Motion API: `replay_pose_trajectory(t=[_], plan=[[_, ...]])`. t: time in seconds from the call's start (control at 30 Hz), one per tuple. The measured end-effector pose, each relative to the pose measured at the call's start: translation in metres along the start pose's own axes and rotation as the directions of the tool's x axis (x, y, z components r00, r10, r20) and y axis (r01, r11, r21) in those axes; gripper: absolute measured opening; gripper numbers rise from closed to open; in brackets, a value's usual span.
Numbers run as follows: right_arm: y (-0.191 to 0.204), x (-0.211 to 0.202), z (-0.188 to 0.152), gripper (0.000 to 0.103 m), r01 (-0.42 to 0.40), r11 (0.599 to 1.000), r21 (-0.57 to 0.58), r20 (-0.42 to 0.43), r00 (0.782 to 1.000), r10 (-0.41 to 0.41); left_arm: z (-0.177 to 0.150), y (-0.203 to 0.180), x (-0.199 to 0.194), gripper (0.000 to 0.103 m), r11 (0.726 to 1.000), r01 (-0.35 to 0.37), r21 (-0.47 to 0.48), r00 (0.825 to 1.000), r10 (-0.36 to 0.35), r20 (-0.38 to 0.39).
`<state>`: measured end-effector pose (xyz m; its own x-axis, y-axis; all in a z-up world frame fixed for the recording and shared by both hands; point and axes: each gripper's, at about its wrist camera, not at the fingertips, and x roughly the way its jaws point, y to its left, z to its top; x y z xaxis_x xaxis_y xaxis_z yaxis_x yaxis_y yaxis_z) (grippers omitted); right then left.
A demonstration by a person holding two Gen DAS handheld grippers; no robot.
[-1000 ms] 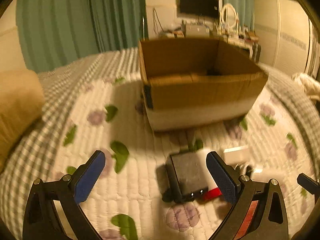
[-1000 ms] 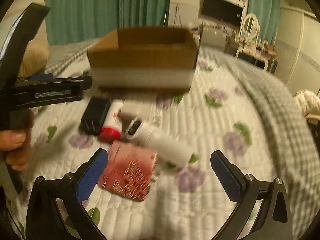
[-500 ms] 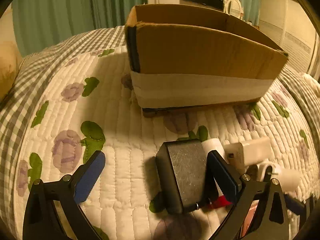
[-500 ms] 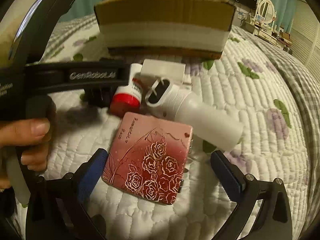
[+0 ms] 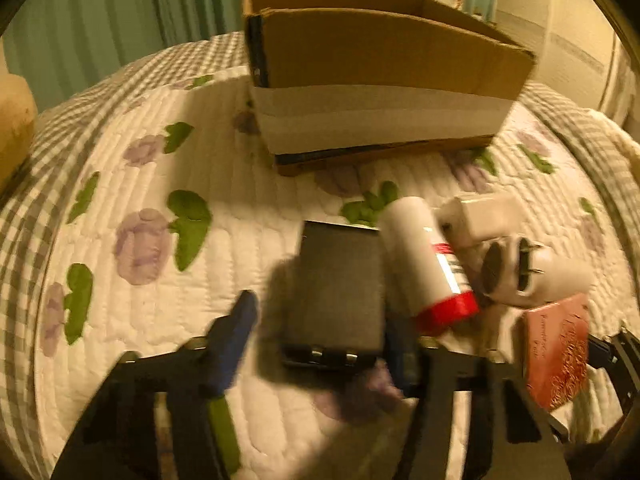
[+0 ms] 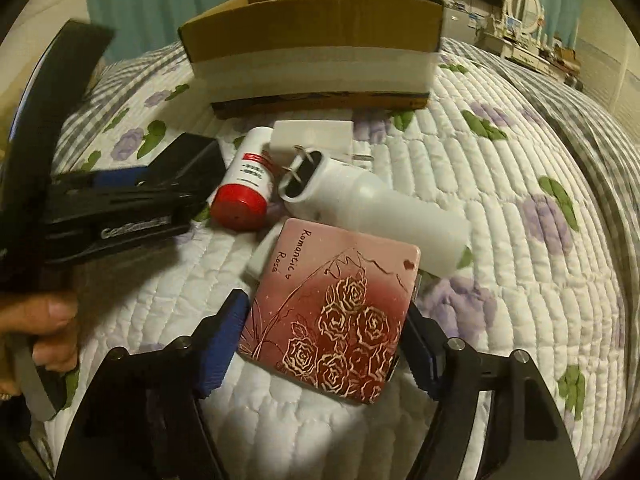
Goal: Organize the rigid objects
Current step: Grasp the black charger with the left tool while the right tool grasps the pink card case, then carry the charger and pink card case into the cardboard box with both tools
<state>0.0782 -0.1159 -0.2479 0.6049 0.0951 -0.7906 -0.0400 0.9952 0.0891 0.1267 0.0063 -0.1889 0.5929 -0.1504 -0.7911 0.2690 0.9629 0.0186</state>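
Note:
A black box-shaped device [image 5: 336,292] lies on the quilt between the fingers of my left gripper [image 5: 320,332]; the right pad touches its side, the left pad stands a little off. A pink rose-printed case [image 6: 332,312] lies between the fingers of my right gripper [image 6: 324,340], both pads at its edges. Beside them lie a white bottle with a red cap [image 6: 244,188], a white shaver-like device [image 6: 368,208] and a white charger block [image 6: 312,140]. An open cardboard box [image 5: 376,64] stands behind them.
The floral quilted bed cover [image 5: 160,200] slopes away on all sides. A tan pillow [image 5: 12,120] is at far left. Green curtains [image 6: 168,4] hang behind, and a dresser [image 6: 532,40] stands at back right. My left gripper body [image 6: 100,208] shows in the right wrist view.
Both grippers have moved down and forward over their objects and their jaws have narrowed: the left around the black device, the right around the pink case.

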Motion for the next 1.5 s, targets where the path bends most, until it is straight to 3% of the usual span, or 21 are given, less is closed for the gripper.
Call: replay_pose_trajectory(t=[0.2, 0.53, 0.57, 0.97, 1.27, 1.5], plan=[[0.0, -0.012, -0.008, 0.069, 0.004, 1.0, 0.012, 0.014, 1.0, -0.004, -0.011, -0.012, -0.016, 0.04, 1.0, 0.012, 0.011, 0.999, -0.012, 0.03], [-0.006, -0.029, -0.014, 0.062, -0.018, 0.999, 0.036, 0.047, 0.999, 0.017, -0.024, -0.009, -0.051, 0.038, 0.999, -0.033, -0.001, 0.997, 0.033, 0.074], [-0.007, -0.033, -0.015, 0.04, -0.012, 0.999, 0.036, 0.059, 0.998, 0.01, -0.023, -0.003, -0.051, 0.038, 0.999, -0.036, -0.004, 0.996, 0.037, 0.077], [0.006, -0.067, -0.015, 0.011, -0.103, 0.995, 0.004, 0.101, 0.99, 0.102, -0.023, 0.005, -0.083, 0.038, 0.999, -0.037, -0.024, 0.991, 0.04, 0.129], [0.004, -0.091, -0.018, 0.01, -0.098, 0.995, 0.021, 0.151, 0.984, 0.093, -0.019, -0.001, -0.118, 0.038, 0.999, -0.025, -0.028, 0.978, 0.03, 0.206], [-0.005, -0.128, -0.002, 0.01, -0.096, 0.995, 0.035, 0.25, 0.965, 0.084, -0.007, -0.004, -0.143, 0.038, 1.0, -0.024, -0.02, 0.964, 0.028, 0.266]])
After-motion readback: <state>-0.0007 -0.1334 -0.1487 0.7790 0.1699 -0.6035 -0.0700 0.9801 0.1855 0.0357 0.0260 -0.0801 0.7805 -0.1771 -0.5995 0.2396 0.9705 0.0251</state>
